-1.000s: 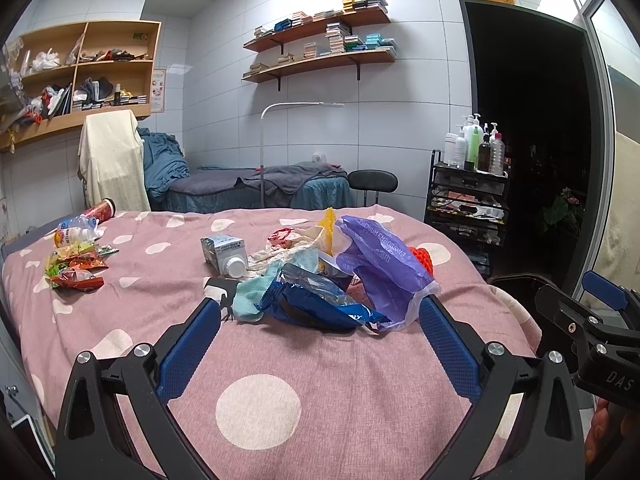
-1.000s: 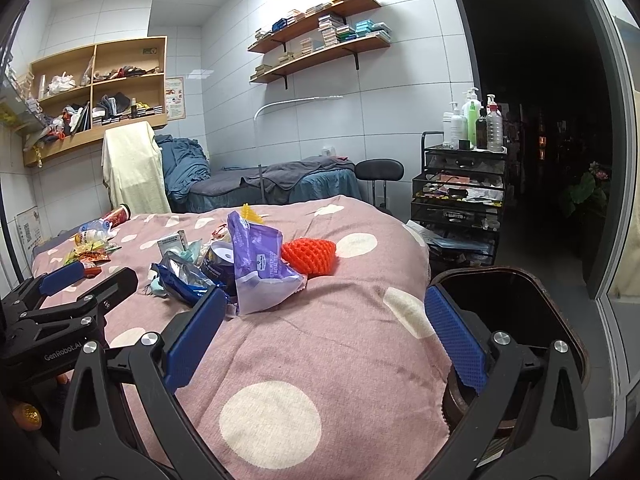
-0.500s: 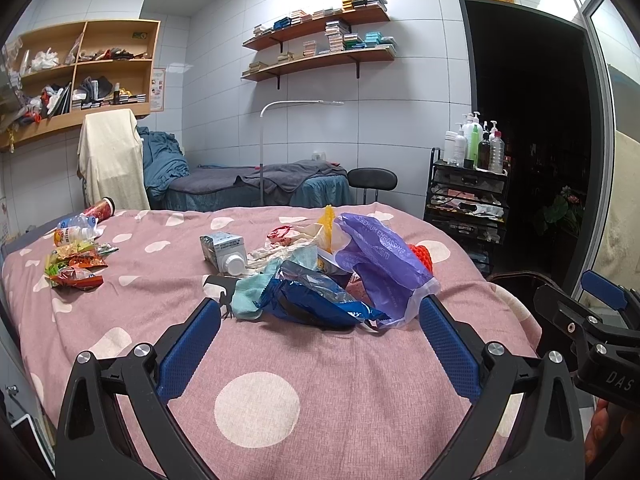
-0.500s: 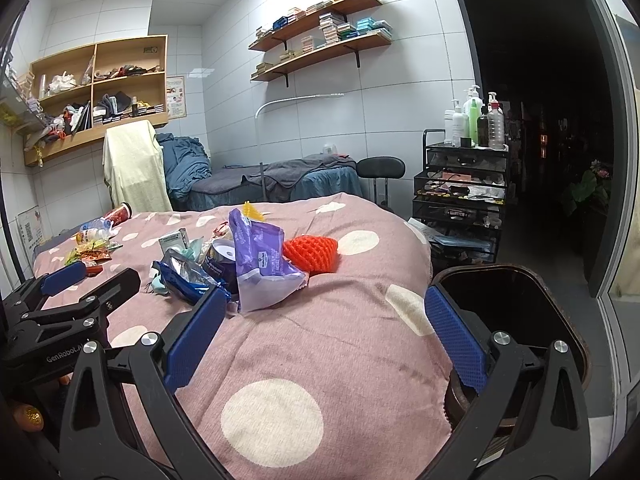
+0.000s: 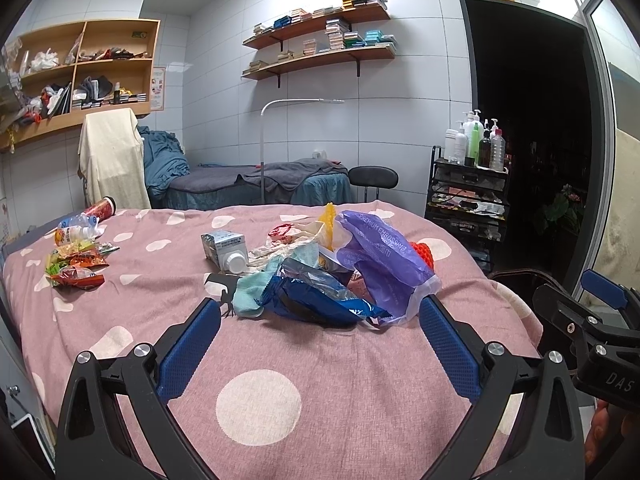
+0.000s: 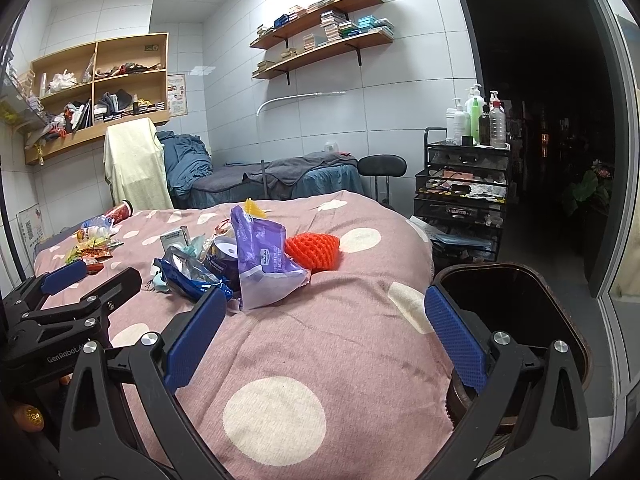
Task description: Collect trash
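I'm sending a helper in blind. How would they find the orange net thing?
Start at the pink polka-dot bedspread and find the trash pile mid-bed. The orange foam net lies at the pile's right edge, against the purple plastic bag. It alone is bright orange mesh.

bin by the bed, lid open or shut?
Open. The right wrist view looks straight into the dark bin beside the bed; no lid covers its mouth. How full it is cannot be told.
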The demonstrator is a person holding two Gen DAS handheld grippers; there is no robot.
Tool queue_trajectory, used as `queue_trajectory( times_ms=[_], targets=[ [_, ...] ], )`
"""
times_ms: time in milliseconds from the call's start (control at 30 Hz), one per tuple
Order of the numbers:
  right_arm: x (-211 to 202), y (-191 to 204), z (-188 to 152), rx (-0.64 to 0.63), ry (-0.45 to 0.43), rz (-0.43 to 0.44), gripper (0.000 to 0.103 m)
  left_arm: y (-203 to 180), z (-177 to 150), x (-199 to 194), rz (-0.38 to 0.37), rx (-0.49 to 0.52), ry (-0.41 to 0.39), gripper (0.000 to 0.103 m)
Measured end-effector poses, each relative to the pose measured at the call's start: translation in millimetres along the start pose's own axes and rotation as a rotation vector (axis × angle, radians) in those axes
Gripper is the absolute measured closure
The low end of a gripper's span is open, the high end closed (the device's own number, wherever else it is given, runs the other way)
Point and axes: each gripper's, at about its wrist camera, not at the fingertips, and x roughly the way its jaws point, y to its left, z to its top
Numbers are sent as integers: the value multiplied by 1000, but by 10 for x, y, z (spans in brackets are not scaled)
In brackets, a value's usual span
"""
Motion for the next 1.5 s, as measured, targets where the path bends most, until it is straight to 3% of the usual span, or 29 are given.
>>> queue_trajectory(
  times_ms=[367,567,800,1067,1267,1333,1400,1500],
  targets=[
    [18,19,8,-6,18,4,5,32,12,42,3,-4,36,5],
    [159,33,49,-16,70,8,5,36,21,99,-9,-5,68,5],
    [619,198,230,-86,165,48,5,215,28,381,-29,-50,207,5],
    [1205,381,382,-132,281,106,6,393,69,657,-58,-114,298,5],
    [1468,462,376,-173,335,110,28,485,138,865,-95,-179,359,5],
    [1540,481,357,-183,358,125,40,512,168,918,-106,-205,371,6],
    [1592,489,336,-185,385,142,64,532,199,983,-114,-231,387,7],
    [1620,488,313,-181,399,156,80,523,200,1088,-132,-267,429,10]
  ],
)
